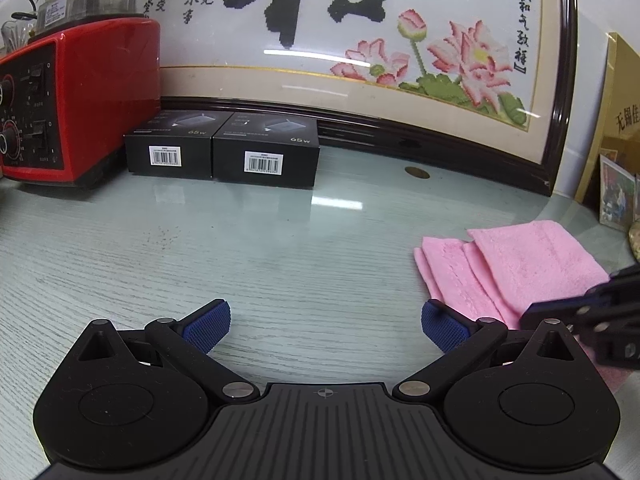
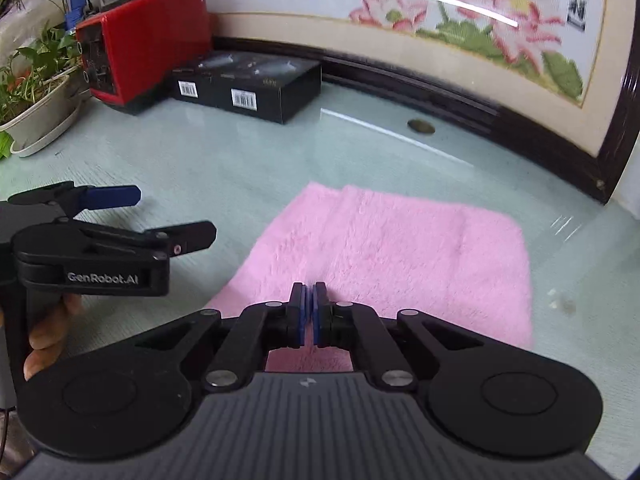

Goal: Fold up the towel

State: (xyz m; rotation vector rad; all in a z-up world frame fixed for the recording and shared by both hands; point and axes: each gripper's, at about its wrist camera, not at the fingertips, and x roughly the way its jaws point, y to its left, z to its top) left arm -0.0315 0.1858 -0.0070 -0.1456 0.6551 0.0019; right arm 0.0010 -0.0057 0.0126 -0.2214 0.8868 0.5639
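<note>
The pink towel point(image 2: 384, 264) lies flat on the pale glass-topped counter point(image 2: 224, 160), folded into a thick rectangle whose stacked layers fan out at the far left corner; in the left wrist view it point(image 1: 516, 268) sits to the right, its layered edges showing as three stepped strips

The right claw point(image 2: 309, 312) hovers over the near edge of the towel with its blue pads pressed together; no cloth shows between them, and whether the tips touch the towel cannot be told

The left claw point(image 1: 325, 324) is held over bare counter to the left of the towel, its two blue pads spread wide apart and holding nothing; its right pad is just beside the towel's near left corner. From the right wrist view the left claw point(image 2: 176, 216) appears side-on at the left, with the person's fingers point(image 2: 44, 340) wrapped around its handle below

At the far side of the counter a large framed cross-stitch picture point(image 1: 360, 60) with pink lotus flowers leans upright. In front of it, far left, sit two black boxes point(image 1: 224, 148) side by side with barcode labels, touching each other, and a red appliance point(image 1: 76, 100) just left of them. A potted plant point(image 2: 36, 92) stands further left
</note>
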